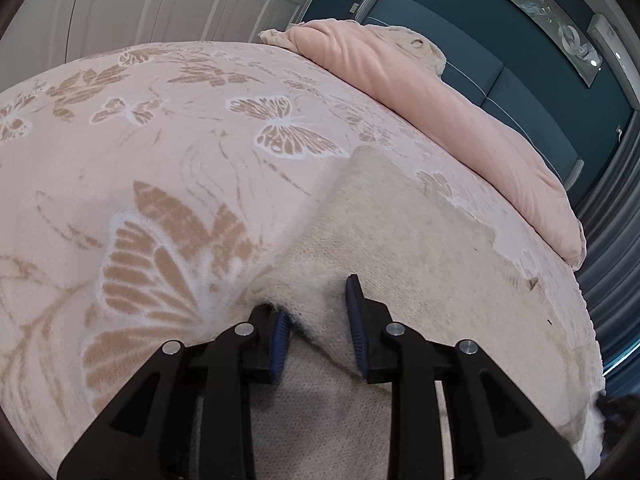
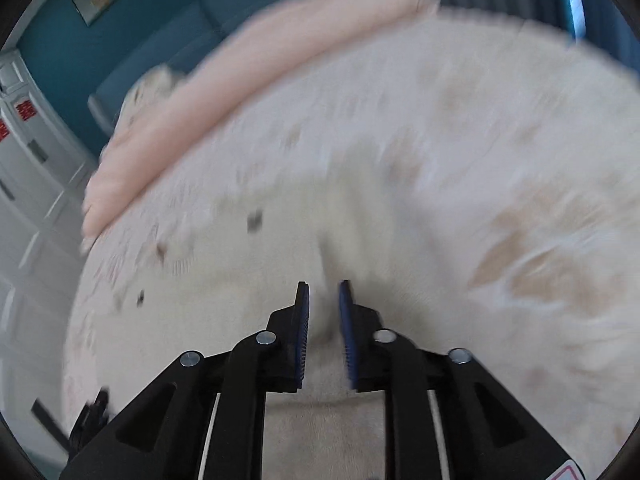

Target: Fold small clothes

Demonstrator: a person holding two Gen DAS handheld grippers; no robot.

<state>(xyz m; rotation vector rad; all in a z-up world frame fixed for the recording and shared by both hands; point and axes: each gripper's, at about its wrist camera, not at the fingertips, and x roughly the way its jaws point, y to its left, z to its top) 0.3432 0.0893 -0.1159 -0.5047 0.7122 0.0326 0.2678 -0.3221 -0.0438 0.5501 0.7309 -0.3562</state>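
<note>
Garment: cream knitted garment (image 1: 400, 232), spread on the bed straight ahead of and under the left gripper (image 1: 320, 312); same pale cloth (image 2: 320, 420) below and ahead of the right gripper (image 2: 323, 296), blurred there.
Handling: judged light, soft and limp; fuzzy knit, not slippery, not fragile; likely to sag and crease wherever left unsupported.
Where to hold: judged best at a corner or along a folded edge, such as the raised ridge lying between the left pads.
Left gripper: jaws narrowly apart; a hump of the knit between them, touching the left pad (image 1: 280, 340), clear of the right pad (image 1: 354, 312); no firm pinch visible.
Right gripper: jaws narrowly apart; pale cloth seen through the gap, pads not pressing on it as far as the blur allows.
Bed cover: pink butterfly blanket (image 1: 160, 160), beside the left gripper on its left and stretching on ahead, beneath the garment.
Further ahead: rolled pink duvet (image 1: 460, 120) along the far edge, well apart from both grippers.
Beyond: teal headboard (image 1: 460, 48) behind the duvet.
Containers: none in view.
</note>
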